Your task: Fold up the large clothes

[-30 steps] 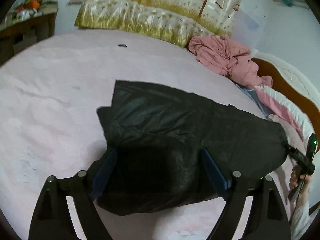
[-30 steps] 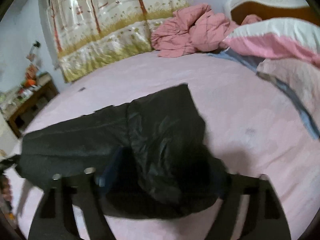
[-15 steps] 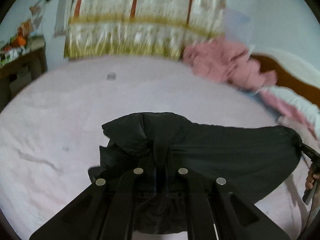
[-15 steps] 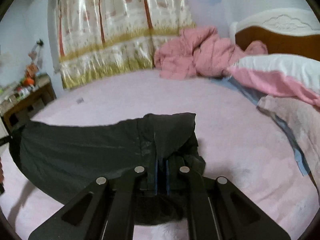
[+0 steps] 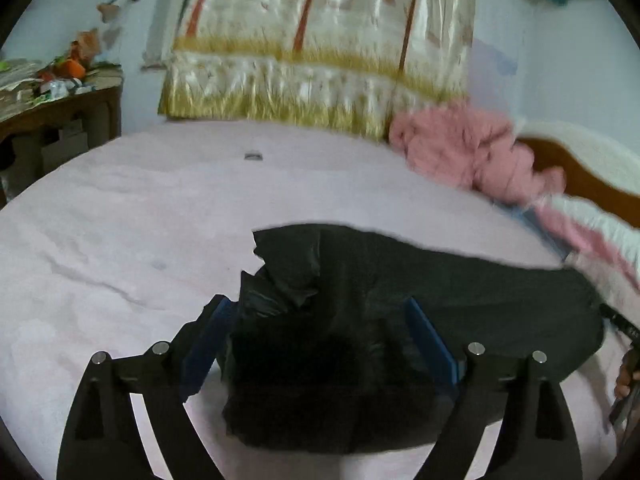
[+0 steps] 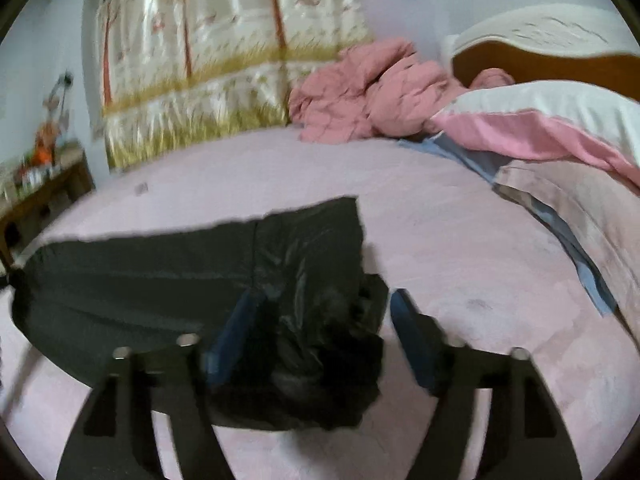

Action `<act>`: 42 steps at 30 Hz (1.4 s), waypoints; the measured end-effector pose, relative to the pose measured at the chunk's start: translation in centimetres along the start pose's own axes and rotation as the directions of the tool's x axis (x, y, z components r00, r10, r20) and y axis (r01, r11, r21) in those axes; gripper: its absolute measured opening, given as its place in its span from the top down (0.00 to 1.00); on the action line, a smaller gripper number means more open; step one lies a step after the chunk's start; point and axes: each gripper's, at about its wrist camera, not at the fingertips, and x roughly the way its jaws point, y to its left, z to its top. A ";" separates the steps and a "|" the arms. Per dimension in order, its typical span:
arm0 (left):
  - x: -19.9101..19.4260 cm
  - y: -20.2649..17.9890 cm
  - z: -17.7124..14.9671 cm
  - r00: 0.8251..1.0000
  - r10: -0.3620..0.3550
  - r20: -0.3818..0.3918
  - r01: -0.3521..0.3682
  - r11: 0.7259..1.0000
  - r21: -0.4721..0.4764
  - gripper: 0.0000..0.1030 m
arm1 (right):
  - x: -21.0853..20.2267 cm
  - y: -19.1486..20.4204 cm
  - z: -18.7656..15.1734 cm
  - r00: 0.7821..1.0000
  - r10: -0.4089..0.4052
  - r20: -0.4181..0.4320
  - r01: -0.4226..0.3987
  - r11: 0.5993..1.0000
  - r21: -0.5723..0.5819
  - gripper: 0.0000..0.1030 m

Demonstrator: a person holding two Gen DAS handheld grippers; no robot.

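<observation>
A black shiny garment [image 5: 420, 300] lies partly folded on the pink bed [image 5: 100, 240]. In the left wrist view my left gripper [image 5: 320, 336] is open, its blue pads on either side of the garment's bunched left end. In the right wrist view the same garment [image 6: 160, 276] stretches to the left, and my right gripper [image 6: 320, 332] is open over its bunched right end. The other gripper and a hand show at the right edge of the left wrist view [image 5: 624, 344].
A crumpled pink garment [image 6: 368, 96] lies at the head of the bed beside a pink and white pillow [image 6: 552, 120] and a wooden headboard [image 6: 540, 68]. A patterned curtain [image 5: 320, 60] hangs behind. A cluttered wooden table [image 5: 52, 108] stands at the left.
Half a second ago both grippers were shut on the garment's ends and held them up. Now both have opened, and the garment rests on the bed.
</observation>
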 end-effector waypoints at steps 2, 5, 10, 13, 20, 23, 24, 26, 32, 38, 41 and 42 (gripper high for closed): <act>-0.8 0.5 -0.1 0.999 -0.032 -0.015 0.031 0.998 -0.051 0.12 | -1.4 -0.8 0.1 0.999 0.033 0.018 -0.034 0.998 0.061 0.26; -0.9 1.6 -1.0 0.994 -0.079 -0.077 0.065 0.983 -0.169 0.07 | -2.5 -1.7 -0.1 0.996 0.079 0.028 -0.083 0.984 0.155 0.09; 0.5 2.3 -3.8 0.970 -0.160 -0.184 0.099 0.947 -0.305 0.06 | -0.2 -2.3 -2.1 0.973 0.220 -0.071 -0.186 0.926 0.328 0.03; 1.2 1.8 -4.2 0.974 -0.142 -0.174 0.089 0.954 -0.285 0.06 | 2.3 -1.7 -3.7 0.931 0.336 -0.144 -0.258 0.883 0.391 0.03; 5.3 2.4 -5.0 0.974 -0.079 -0.214 0.012 0.956 -0.294 0.31 | 6.0 -0.5 -3.9 0.928 0.333 -0.165 -0.252 0.890 0.380 0.01; 3.7 1.1 -5.4 0.981 -0.122 -0.150 0.086 0.971 -0.225 0.81 | 5.8 0.5 -3.4 0.934 0.326 -0.149 -0.268 0.911 0.312 0.46; 2.9 0.7 -5.3 0.983 -0.133 -0.129 0.104 0.972 -0.210 0.83 | 5.5 0.9 -3.2 0.935 0.324 -0.146 -0.273 0.918 0.287 0.73; 0.7 0.1 -5.1 0.984 -0.148 -0.098 0.128 0.974 -0.185 0.86 | 3.9 1.5 -3.0 0.944 0.310 -0.115 -0.278 0.932 0.232 0.85; -5.6 -1.4 -5.8 0.982 -0.180 -0.063 0.174 0.980 -0.094 0.87 | -5.6 4.0 -3.0 0.983 0.166 -0.074 -0.161 0.984 0.072 0.87; -8.4 -1.9 -10.1 0.990 -0.105 -0.089 0.102 0.994 -0.040 0.79 | -9.3 3.3 -5.7 0.984 0.112 -0.137 -0.111 0.994 0.018 0.78; -9.1 -1.5 -11.2 0.997 -0.021 -0.069 0.018 0.999 -0.042 0.61 | -9.2 2.9 -6.7 0.991 0.044 -0.130 -0.049 0.998 -0.033 0.58; -9.5 -1.6 -11.2 0.999 0.003 -0.051 -0.005 1.000 -0.030 0.58 | -9.2 2.7 -6.7 0.993 0.035 -0.117 -0.039 0.999 -0.035 0.51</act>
